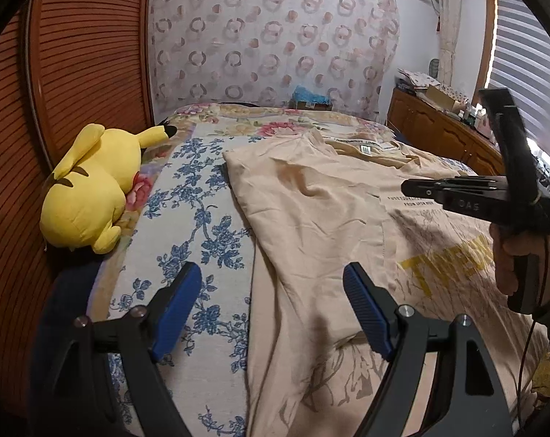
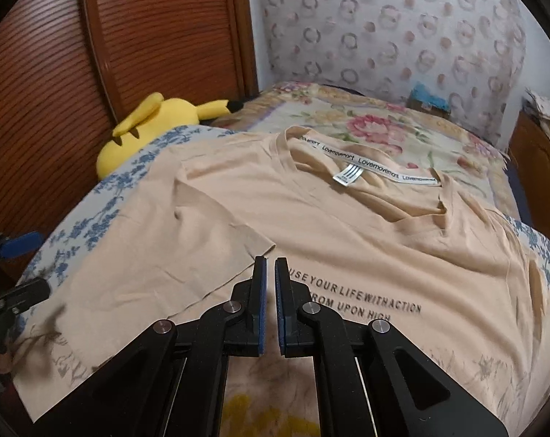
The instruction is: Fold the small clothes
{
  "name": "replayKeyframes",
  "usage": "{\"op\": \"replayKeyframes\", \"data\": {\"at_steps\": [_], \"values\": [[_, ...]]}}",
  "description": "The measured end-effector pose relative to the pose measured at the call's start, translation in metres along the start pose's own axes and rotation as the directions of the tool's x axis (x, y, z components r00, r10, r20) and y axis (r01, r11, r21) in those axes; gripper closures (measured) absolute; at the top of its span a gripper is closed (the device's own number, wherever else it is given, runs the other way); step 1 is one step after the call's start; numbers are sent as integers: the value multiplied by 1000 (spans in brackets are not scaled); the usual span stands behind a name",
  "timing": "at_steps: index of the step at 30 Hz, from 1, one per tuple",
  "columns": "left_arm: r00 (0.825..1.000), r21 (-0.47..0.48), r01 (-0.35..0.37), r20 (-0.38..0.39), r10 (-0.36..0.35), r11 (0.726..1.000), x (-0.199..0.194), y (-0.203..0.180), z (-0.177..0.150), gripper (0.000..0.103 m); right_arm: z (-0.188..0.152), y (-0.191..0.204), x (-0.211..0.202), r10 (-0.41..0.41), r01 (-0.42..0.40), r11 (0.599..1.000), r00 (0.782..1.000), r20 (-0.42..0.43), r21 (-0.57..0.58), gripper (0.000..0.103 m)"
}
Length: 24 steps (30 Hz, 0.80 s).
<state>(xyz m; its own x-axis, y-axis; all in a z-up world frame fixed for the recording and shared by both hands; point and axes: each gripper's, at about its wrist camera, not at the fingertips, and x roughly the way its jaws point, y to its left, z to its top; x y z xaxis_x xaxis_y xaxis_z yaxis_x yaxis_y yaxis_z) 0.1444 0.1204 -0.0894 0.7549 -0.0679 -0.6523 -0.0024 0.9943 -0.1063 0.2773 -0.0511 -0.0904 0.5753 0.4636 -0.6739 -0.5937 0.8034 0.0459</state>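
A beige T-shirt (image 1: 322,196) (image 2: 347,225) lies flat on the bed, printed side up, collar toward the far end. Its left sleeve (image 2: 216,225) is folded inward onto the body. My left gripper (image 1: 271,273) hovers open over the shirt's left edge, one blue pad over the bedcover and the other over the fabric. It also shows at the left border of the right wrist view (image 2: 34,264). My right gripper (image 2: 271,260) (image 1: 407,185) is shut with nothing between its pads. It hangs just above the chest print beside the sleeve hem, held by a hand (image 1: 507,255).
A yellow plush toy (image 1: 85,196) (image 2: 151,123) lies at the bed's left side against a slatted wooden panel (image 1: 85,54). A blue-flowered cover (image 1: 187,218) lies under the shirt. A wooden dresser (image 1: 438,127) with clutter stands at the right.
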Motion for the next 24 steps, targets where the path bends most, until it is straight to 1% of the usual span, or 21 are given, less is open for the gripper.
{"op": "replayKeyframes", "data": {"at_steps": [1, 4, 5, 7, 10, 14, 18, 19, 20, 21, 22, 24], "values": [[1000, 6, 7, 4, -7, 1000, -1, -2, 0, 22, -2, -2, -5, 0, 0, 1000, 1000, 9, 2, 91], [1000, 27, 23, 16, -24, 999, -4, -10, 4, 22, -10, -11, -27, 13, -14, 1000, 999, 43, 15, 83], [999, 34, 28, 20, -29, 999, -5, -14, 5, 22, -10, -10, -29, 12, -13, 1000, 999, 49, 19, 82], [999, 48, 42, 25, -43, 998, -5, -24, 9, 22, -18, -21, -48, 10, -11, 1000, 998, 68, 27, 78], [998, 69, 59, 23, -61, 996, -3, -41, 13, 22, -33, -42, -74, -16, 12, 999, 996, 84, 39, 74], [996, 120, 82, 11, -84, 989, 4, -74, 18, 22, -55, -73, -107, -71, 67, 997, 993, 93, 45, 74], [993, 146, 119, -14, -118, 982, 14, -102, 22, 22, -79, -109, -135, -124, 117, 990, 988, 91, 78, 72], [992, 155, 127, -22, -125, 980, 18, -111, 22, 22, -82, -117, -139, -133, 125, 988, 987, 89, 87, 66], [991, 163, 131, -28, -128, 978, 20, -117, 23, 22, -87, -124, -143, -146, 138, 986, 985, 87, 97, 61], [991, 172, 135, -34, -131, 976, 23, -123, 23, 22, -95, -137, -149, -174, 164, 980, 981, 86, 116, 50], [990, 183, 140, -43, -134, 973, 26, -132, 23, 22, -100, -144, -153, -191, 178, 975, 978, 87, 132, 44], [988, 202, 151, -56, -143, 968, 29, -144, 22, 22, -111, -162, -159, -206, 190, 967, 975, 80, 171, 44]]}}
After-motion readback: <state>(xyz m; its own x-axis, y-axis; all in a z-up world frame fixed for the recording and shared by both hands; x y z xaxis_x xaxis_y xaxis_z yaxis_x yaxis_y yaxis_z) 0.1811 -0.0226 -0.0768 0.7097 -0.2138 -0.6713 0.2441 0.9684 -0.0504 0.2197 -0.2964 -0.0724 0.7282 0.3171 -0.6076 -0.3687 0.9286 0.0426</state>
